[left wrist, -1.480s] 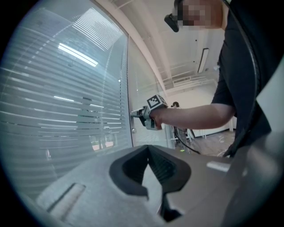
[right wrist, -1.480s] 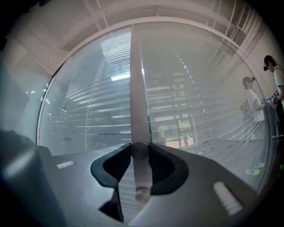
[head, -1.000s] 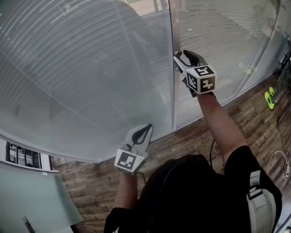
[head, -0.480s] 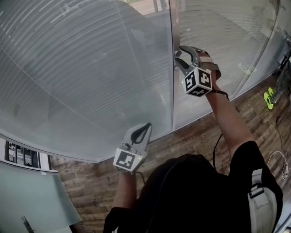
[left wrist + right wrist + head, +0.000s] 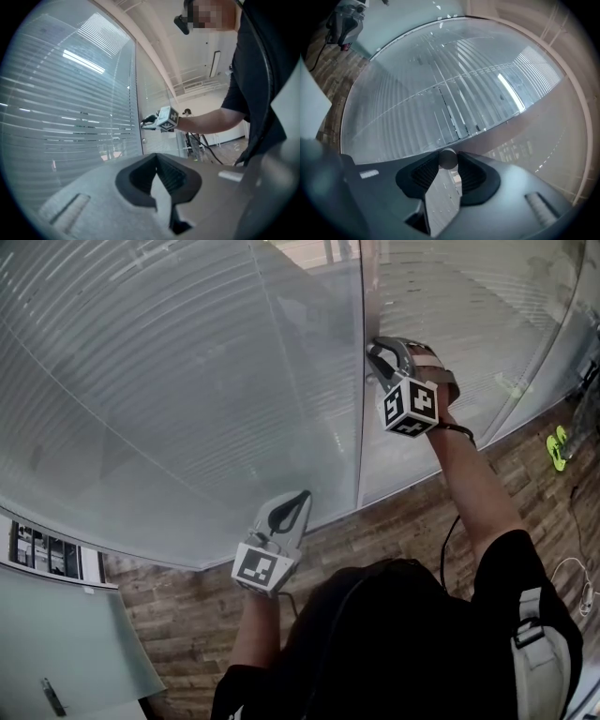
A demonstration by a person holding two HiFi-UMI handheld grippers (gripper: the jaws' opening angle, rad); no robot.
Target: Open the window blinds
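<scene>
Horizontal window blinds [image 5: 187, 381] hang behind glass panes split by a vertical frame [image 5: 361, 427]. My right gripper [image 5: 375, 354] reaches up to that frame, and its jaws have just been closing. In the right gripper view, a small round grey knob [image 5: 448, 158] sits between the fingertips of the right gripper [image 5: 448, 161], which press on both its sides. The blinds [image 5: 440, 93] fill that view, slats partly tilted. My left gripper [image 5: 304, 497] hovers lower, close to the glass, jaws together and holding nothing. From the left gripper [image 5: 157, 159], the right gripper [image 5: 147, 122] is visible at the frame.
Wood-plank floor [image 5: 187, 615] runs along the foot of the glass. A grey panel [image 5: 75, 643] stands at lower left. A green object [image 5: 559, 446] and white cables [image 5: 577, 582] lie on the floor at the right.
My right gripper has rolled at the wrist, its marker cube turning, and its jaws have closed in on the knob. The left gripper has stayed where it was.
</scene>
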